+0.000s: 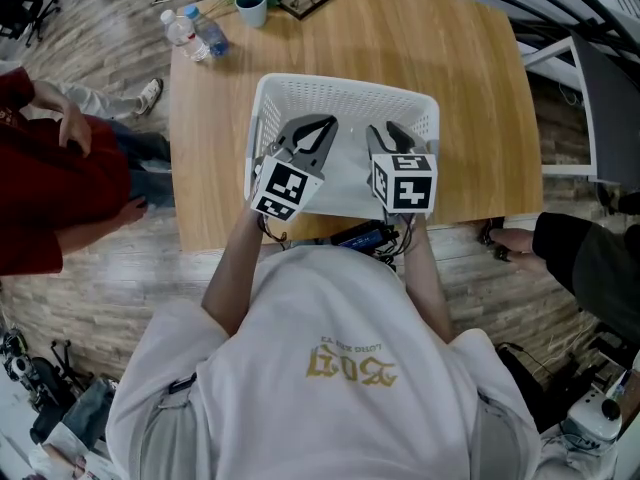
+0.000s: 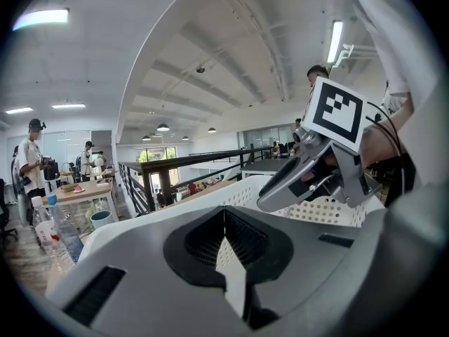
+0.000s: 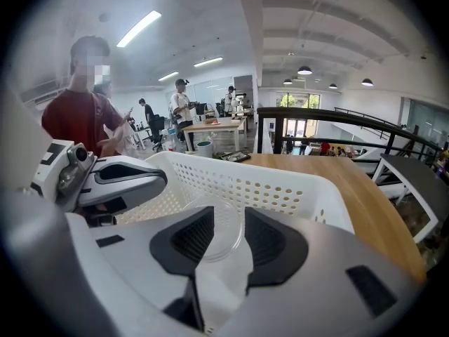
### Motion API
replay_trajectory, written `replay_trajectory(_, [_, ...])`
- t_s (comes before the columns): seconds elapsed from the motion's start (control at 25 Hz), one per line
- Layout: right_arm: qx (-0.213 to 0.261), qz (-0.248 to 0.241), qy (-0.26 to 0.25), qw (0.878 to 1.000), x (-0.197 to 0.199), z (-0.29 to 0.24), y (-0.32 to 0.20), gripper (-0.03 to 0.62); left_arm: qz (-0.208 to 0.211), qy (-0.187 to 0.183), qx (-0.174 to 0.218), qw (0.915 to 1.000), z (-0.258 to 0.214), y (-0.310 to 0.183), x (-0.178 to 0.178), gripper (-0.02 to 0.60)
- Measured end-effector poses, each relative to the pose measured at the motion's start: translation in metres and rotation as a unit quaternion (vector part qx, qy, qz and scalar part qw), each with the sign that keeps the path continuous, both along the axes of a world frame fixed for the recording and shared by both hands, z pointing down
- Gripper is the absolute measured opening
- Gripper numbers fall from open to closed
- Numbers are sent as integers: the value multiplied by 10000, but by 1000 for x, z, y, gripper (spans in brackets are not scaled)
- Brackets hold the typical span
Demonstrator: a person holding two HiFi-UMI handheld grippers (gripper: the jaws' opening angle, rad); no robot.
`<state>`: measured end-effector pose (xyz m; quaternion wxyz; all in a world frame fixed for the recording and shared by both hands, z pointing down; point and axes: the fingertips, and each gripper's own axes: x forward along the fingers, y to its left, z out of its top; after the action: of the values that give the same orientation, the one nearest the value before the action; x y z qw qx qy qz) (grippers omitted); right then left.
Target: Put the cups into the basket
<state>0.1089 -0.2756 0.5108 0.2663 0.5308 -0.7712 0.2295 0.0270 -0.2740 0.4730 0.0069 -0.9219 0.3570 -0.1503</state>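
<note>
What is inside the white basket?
A clear cup lies there, between the open jaws of the right tool. It and the left tool hide much of the basket floor.

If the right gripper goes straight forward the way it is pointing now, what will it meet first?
The right gripper would most likely meet the clear cup first; it sits in the white basket, right between the open jaws. Behind it is the basket's far wall, though depth is unclear.

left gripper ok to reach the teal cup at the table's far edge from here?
Probably yes. The teal cup stands upright past the basket, near side free; bottles lie beside it. The left gripper is over the basket, fingers shut, so it must open first.
</note>
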Motion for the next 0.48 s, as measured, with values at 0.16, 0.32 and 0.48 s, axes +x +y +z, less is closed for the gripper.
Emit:
replay_trajectory(0.16, [61, 111, -8, 9999, 3, -3, 1, 124, -21, 25, 32, 10000, -2, 0, -2, 9])
replay_trajectory(0.32, [259, 218, 11, 9994, 7, -12, 0, 123, -53, 91, 33, 9999, -5, -1, -3, 9])
replay_trajectory(0.48, [450, 320, -26, 9985, 10, -21, -1, 115, -59, 128, 44, 9999, -7, -1, -3, 9])
